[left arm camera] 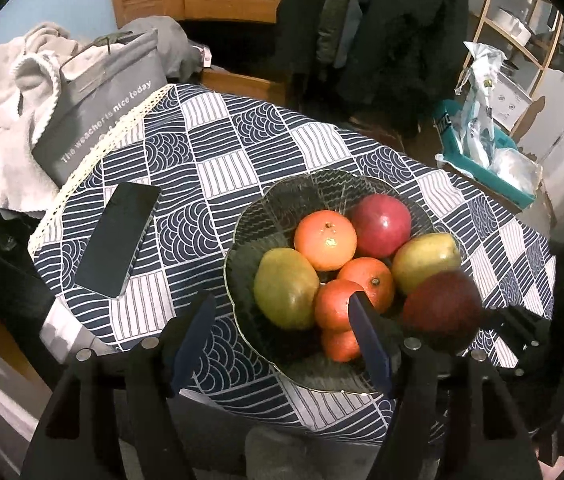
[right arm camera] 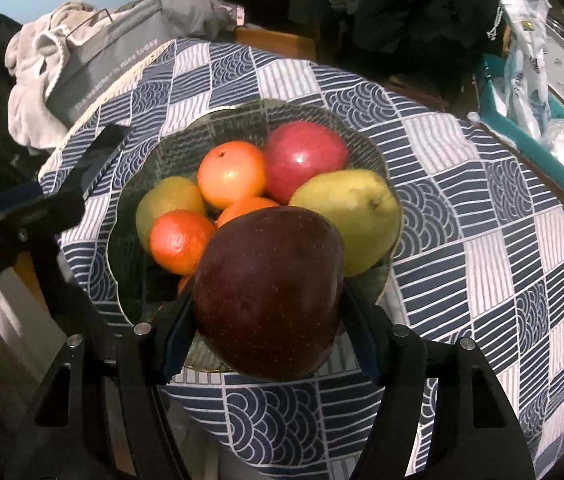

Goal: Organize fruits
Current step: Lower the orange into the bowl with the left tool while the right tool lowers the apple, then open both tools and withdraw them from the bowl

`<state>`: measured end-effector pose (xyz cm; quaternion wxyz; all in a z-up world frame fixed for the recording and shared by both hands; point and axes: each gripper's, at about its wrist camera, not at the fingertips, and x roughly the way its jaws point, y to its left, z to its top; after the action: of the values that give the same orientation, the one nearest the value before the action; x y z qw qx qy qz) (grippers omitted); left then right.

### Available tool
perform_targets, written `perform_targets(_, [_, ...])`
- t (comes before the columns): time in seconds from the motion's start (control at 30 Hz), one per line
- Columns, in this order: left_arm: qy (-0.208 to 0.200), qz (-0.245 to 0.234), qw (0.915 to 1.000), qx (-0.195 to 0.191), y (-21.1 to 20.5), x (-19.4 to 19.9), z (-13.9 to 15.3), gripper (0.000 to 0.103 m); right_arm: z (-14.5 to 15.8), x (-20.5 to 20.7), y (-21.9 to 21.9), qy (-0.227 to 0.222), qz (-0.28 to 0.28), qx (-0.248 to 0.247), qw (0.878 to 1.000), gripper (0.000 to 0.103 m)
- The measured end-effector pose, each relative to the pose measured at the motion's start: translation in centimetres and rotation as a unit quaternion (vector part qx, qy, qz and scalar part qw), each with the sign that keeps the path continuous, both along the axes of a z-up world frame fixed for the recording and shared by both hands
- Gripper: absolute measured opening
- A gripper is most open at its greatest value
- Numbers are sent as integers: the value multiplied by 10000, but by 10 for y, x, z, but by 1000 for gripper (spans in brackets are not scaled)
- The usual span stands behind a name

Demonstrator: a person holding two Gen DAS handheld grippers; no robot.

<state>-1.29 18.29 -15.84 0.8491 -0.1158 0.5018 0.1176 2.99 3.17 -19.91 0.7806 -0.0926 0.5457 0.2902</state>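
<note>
Fruit fills the bowl (left arm camera: 249, 240) on the table (left arm camera: 217, 128); phone (left arm camera: 119, 238) lies left, bag (left arm camera: 101, 108) seemingly behind.

**Colours and patterns on the cloth and in the bowl**

The tablecloth (left arm camera: 217, 148) shows navy-and-white checks of stripes and scallop waves, edged in cream lace. The smoky glass bowl (left arm camera: 249, 216) holds orange tangerines (left arm camera: 325, 240), yellow-green pears (left arm camera: 286, 288) and a red apple (left arm camera: 381, 225). Lower centre, a dark maroon apple (right arm camera: 267, 300). At left, a black phone (left arm camera: 119, 238).
</note>
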Motion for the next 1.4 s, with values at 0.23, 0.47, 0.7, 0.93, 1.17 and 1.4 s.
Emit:
perform_targets(0.23, [-54,117,9998,-123,8,-3,4,70,5,1,-1,-56,-33,179,9998,72])
perform_targets(0.47, [-122,116,9997,-182,6,-4,9,70,27,7,-9,-271,-195,354,9988,75])
perform_targets(0.7, [-284,-16,9995,-152,-3,-3,20,71,61,13,-29,-699,-481,356,9958,78])
perform_targets(0.93, [-541,-153,9984,-57,-18,-1,38,78,92,15,-46,-1096,-685,382,9909,80])
perform_targets(1.17, [-880,-308,9956,37,-33,0,61,80,123,11,-67,-1512,-899,379,9837,84])
perform_targets(1.4, [-1205,-413,9918,89,-45,-1,84,87,149,6,-92,-1899,-1126,380,9746,88])
